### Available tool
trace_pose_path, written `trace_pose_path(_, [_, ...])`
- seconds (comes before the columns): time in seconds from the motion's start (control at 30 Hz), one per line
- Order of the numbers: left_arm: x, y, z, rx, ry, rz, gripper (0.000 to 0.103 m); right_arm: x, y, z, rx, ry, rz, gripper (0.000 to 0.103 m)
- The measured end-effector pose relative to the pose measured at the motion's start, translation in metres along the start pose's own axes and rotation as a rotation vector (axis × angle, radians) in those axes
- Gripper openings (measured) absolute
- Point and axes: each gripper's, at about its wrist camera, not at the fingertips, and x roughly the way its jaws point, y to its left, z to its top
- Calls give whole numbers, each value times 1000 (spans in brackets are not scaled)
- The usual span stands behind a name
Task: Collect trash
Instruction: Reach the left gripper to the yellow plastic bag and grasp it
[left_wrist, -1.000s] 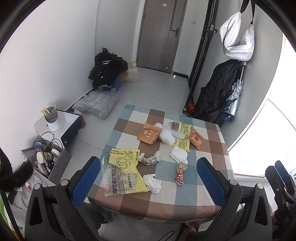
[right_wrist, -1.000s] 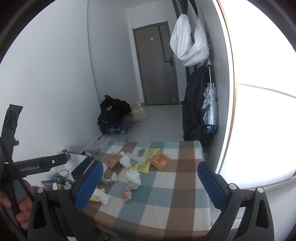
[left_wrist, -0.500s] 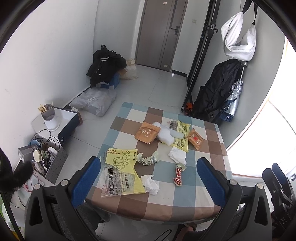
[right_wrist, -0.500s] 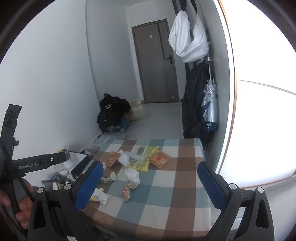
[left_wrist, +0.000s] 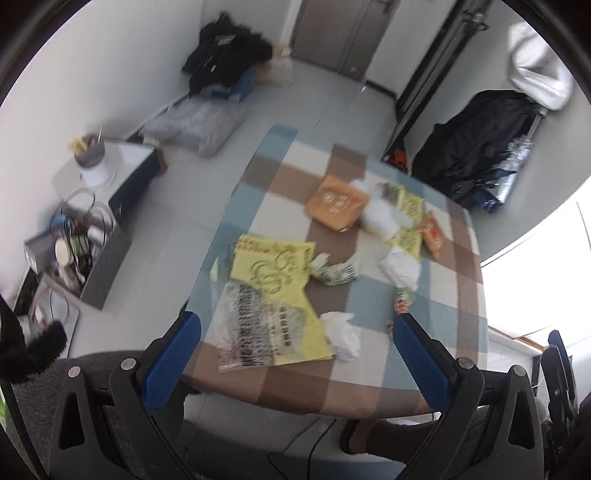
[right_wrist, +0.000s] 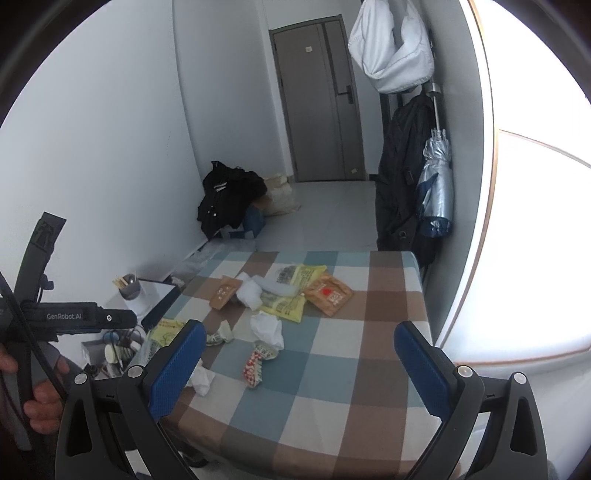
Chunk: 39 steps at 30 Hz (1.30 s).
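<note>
Holding both sets of fingers wide apart, I grip nothing yet. My left gripper (left_wrist: 295, 354) hangs over the near edge of the table (left_wrist: 373, 387), above the big yellow bag (left_wrist: 273, 291). A crumpled white tissue (left_wrist: 341, 334) lies just beside the bag. My right gripper (right_wrist: 297, 363) hangs near a red and white wrapper (right_wrist: 253, 365). I should go down slowly (the left view is blurry) and pinch the bag's loose edge, not press it flat. More wrappers (right_wrist: 328, 293) wait farther back.

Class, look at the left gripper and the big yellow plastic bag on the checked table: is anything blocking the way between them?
Nothing visible does. The left gripper, open, hangs above the yellow plastic bag; only a crumpled white tissue lies beside it.
</note>
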Motion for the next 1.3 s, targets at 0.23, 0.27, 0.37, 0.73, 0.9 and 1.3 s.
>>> trace_pose_path(0.23, [47, 12, 6, 14, 207, 54, 102, 16, -3, -7, -4, 56, -14, 103])
trace_pose_path(0.27, [51, 10, 5, 35, 231, 66, 102, 18, -3, -8, -5, 65, -14, 103])
trace_pose_path(0.37, [63, 4, 1, 91, 288, 119, 102, 22, 1, -7, -18, 97, -14, 103])
trace_pose_path(0.73, [78, 8, 1, 128, 366, 244, 91, 18, 2, -8, -39, 91, -1, 103])
trace_pose_path(0.9, [81, 3, 2, 165, 376, 259, 87, 20, -1, -9, -23, 109, -3, 103])
trace_pose_path(1.3, [83, -1, 13, 176, 381, 247, 49, 20, -3, -11, -10, 111, -11, 103])
